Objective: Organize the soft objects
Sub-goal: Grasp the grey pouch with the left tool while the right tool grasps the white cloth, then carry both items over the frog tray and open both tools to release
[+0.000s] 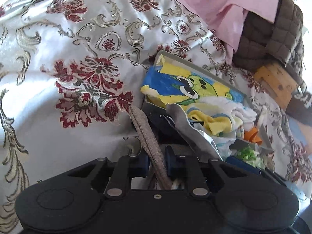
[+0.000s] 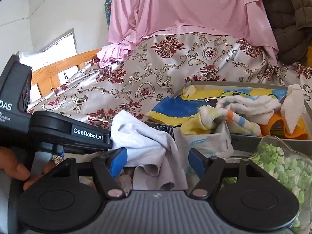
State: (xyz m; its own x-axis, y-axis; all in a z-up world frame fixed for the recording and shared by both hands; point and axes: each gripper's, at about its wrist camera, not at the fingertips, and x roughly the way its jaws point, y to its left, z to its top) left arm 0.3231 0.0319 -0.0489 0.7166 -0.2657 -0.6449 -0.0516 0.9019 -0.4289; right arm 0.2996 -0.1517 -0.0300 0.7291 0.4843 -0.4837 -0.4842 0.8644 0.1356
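Cloth [image 2: 144, 136] drapes limp and light over the tray [image 2: 243, 83] edge, between your right claw's [image 2: 156, 161] spread jaws; pinch a bunched fold, not one slippery layer. Your left claw [image 1: 157, 160] is clenched on a taupe strap [image 1: 145, 130].

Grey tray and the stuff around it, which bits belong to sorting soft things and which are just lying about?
Job:
shallow grey tray
blue-and-yellow cartoon towel
striped socks
taupe ribbed sock
white cloth

Lying about:
glass jar of green paper stars
pink sheet
brown quilted jacket
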